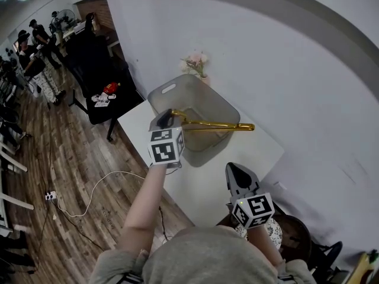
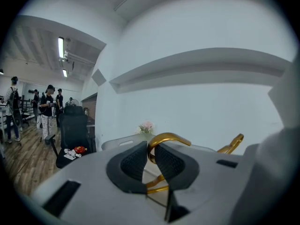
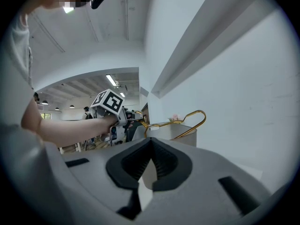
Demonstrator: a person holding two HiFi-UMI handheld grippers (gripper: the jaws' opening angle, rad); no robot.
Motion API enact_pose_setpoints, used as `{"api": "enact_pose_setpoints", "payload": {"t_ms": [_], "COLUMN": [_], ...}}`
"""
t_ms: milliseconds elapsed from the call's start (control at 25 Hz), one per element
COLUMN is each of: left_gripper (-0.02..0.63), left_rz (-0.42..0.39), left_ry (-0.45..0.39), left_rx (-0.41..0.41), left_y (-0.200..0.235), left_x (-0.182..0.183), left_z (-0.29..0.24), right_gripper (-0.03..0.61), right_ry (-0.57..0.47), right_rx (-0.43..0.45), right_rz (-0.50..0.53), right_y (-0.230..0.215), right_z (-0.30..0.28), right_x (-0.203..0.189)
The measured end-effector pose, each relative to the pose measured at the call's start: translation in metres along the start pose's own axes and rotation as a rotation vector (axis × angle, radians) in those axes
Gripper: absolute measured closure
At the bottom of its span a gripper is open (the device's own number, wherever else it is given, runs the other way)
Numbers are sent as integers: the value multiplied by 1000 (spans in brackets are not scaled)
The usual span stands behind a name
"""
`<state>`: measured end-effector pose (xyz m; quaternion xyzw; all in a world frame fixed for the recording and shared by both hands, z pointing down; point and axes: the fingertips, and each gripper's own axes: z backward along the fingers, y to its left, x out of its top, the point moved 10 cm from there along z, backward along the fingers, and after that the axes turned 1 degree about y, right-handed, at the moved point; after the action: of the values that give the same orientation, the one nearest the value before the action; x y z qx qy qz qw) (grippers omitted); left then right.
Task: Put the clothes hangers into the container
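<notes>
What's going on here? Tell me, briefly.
A person works with two handheld grippers. The left gripper is clamped on the hook of a gold hanger, holding it above the grey container on the white table. The hanger isn't inside yet. The right gripper is shut and empty, nearer the person.

Bright, even light from ceiling strip lights (image 2: 61, 47). Soft shadows on the white wall (image 1: 296, 70). Heavy fisheye bending and black vignetted corners in the 2 gripper views.
</notes>
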<state>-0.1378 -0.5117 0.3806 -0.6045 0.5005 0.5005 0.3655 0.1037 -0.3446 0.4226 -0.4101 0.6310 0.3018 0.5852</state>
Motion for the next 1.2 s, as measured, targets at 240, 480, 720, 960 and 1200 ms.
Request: {"api": "enact_pose_setpoints", "payload": {"t_ms": [240, 480, 720, 960, 1200], "left_gripper": [588, 587, 516, 479, 476], "left_rz": [-6, 27, 53, 64, 76], "left_ry": [58, 90, 124, 130, 117], "left_rx": [1, -13, -41, -50, -41], "left_y": [4, 6, 5, 4, 3], "left_x": [-22, -40, -55, -64, -66], "left_z": [-1, 5, 14, 26, 46], "right_gripper": [578, 578, 578, 578, 578], "right_ry": [6, 12, 17, 20, 17], "right_rx": [5, 5, 7, 12, 9], "right_rz": [-3, -3, -6, -11, -12], "right_y": [1, 3, 7, 14, 22], "right_z": [-7, -9, -7, -2, 10], "right_x": [-1, -1, -2, -5, -6]}}
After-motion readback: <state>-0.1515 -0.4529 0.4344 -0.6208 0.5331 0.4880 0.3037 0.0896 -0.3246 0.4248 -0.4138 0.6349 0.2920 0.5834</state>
